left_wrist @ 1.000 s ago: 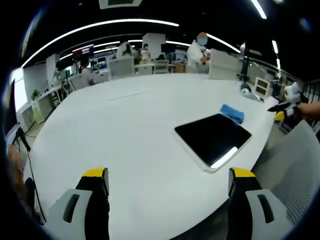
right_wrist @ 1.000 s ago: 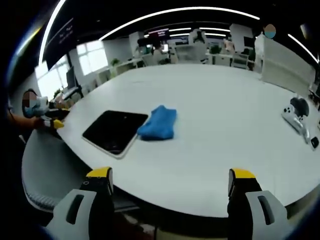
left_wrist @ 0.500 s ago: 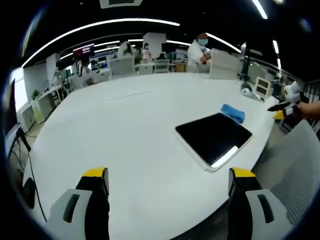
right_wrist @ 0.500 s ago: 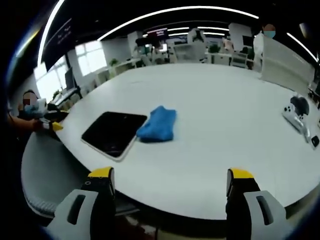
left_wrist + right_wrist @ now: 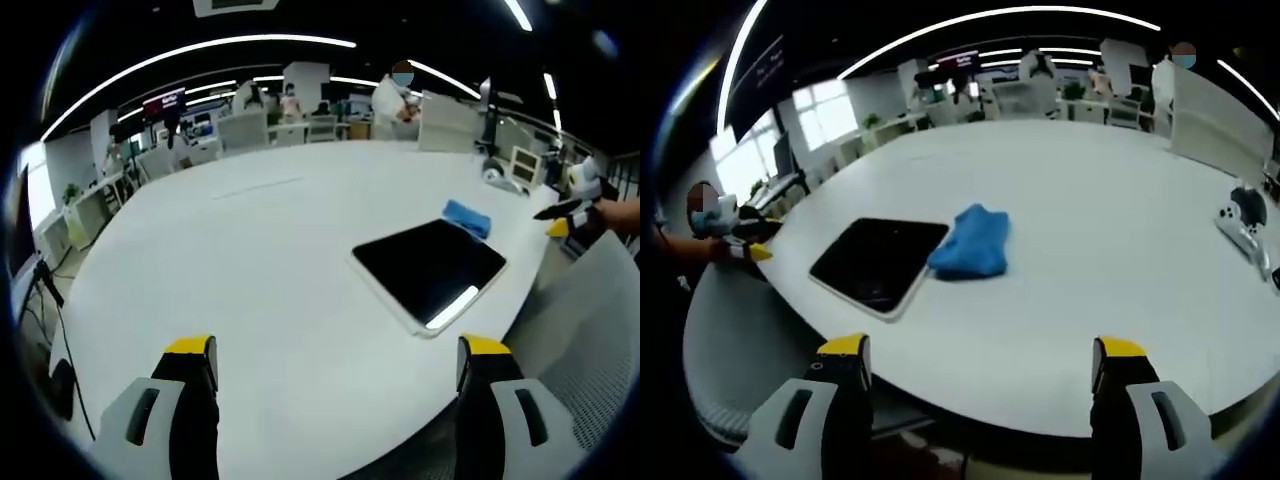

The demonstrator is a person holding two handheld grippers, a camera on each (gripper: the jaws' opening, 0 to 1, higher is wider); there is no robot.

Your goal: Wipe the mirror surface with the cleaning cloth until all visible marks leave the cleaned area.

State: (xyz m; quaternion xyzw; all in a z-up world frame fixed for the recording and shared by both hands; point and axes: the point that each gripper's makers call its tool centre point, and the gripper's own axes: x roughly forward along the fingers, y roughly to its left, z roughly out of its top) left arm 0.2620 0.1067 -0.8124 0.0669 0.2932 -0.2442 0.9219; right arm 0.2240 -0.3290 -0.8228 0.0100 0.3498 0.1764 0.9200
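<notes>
Flat dark rectangular mirror with pale frame (image 5: 880, 263) lies near the edge of the round white tabletop (image 5: 1110, 250). Crumpled blue cleaning cloth (image 5: 973, 243) sits touching its far side.

Right gripper (image 5: 975, 385) fingers released, nothing held. Left gripper (image 5: 335, 385) likewise, well short of the mirror.

Judgement: pick-up step. Approach from above, pinch the cloth's raised fold, lift clear before dragging onto the glass.

Left tongs (image 5: 335, 400) and right tongs (image 5: 975, 395) gape wide, empty

Bright ceiling light strips (image 5: 200, 47) glare off the white table (image 5: 250, 270); edges bow strongly, background slightly soft.
</notes>
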